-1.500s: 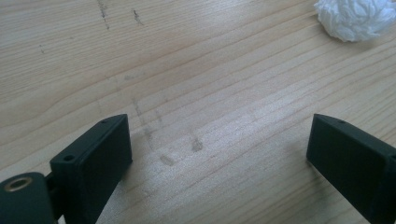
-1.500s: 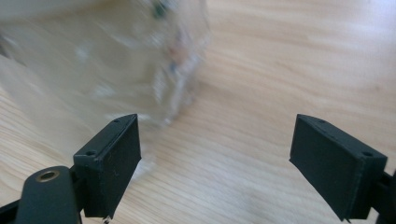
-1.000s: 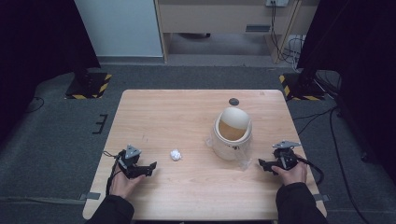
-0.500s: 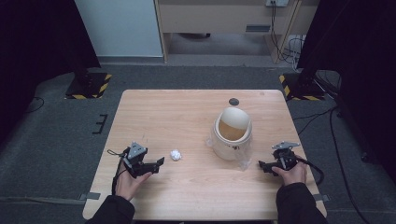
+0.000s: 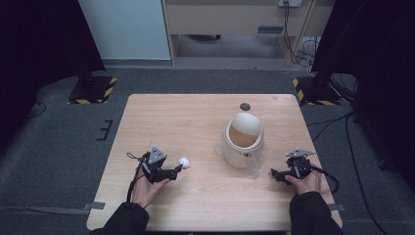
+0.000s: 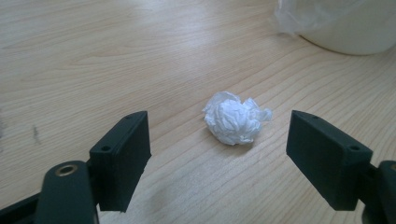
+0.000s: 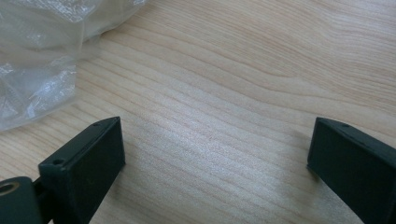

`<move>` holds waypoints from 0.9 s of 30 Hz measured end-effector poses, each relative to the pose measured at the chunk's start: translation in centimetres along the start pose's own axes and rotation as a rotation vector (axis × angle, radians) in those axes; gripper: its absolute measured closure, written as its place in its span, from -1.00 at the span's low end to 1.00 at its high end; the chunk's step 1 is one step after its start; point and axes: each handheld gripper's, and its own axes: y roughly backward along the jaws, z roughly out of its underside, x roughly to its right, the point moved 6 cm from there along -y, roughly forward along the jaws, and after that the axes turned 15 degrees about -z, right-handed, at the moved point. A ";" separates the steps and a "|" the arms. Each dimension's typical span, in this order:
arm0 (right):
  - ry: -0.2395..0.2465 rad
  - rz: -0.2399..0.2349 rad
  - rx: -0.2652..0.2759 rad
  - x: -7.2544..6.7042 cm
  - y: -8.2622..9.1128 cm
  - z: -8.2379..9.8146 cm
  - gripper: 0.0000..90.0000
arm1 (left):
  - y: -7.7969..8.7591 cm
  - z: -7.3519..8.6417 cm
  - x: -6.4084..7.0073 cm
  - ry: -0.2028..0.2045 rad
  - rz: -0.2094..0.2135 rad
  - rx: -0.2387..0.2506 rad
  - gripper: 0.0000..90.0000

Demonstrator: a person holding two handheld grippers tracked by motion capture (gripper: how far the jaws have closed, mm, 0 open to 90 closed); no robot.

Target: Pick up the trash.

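- The left gripper [image 5: 179,169] sits low over the table, its jaws spread wide, pointing at a small ball of crumpled white paper [image 5: 184,162].
- In the left gripper view that paper ball [image 6: 236,118] lies on the wood just ahead of the gap between the jaws, touching neither.
- The person's left hand [image 5: 147,185] holds that gripper from behind, and a black cable loops off its near side.
- The right gripper [image 5: 276,174] rests near the table's right edge in the right hand [image 5: 305,182], jaws also spread, with bare wood between them.
- A crinkled piece of clear plastic [image 7: 35,60] lies just beyond its left jaw in the right gripper view.
- Between the two grippers, a little further back, stands a white bucket [image 5: 242,139] with a tan inside; the clear plastic [image 5: 255,169] trails from its base onto the table.
- A small dark round spot [image 5: 244,106] marks the wood behind the bucket, near the far edge.
- The table [image 5: 171,122] is light wood with a plain grain and rounded corners.
- Around it is grey carpet [image 5: 58,152], with two stand bases striped yellow and black [image 5: 93,89] off the far corners.
- Cables [image 5: 298,39] hang by a pale wall panel at the back.
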 end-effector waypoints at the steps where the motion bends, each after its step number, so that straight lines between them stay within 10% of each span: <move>1: -0.002 -0.001 -0.001 0.0 0.0 0.0 -0.92 | -0.3 0.0 0.3 -0.013 0.005 -0.008 -0.49; 27: 0.004 -0.003 0.008 0.0 0.0 0.1 -0.94 | -3.1 -0.2 2.7 -0.137 0.006 -0.114 0.06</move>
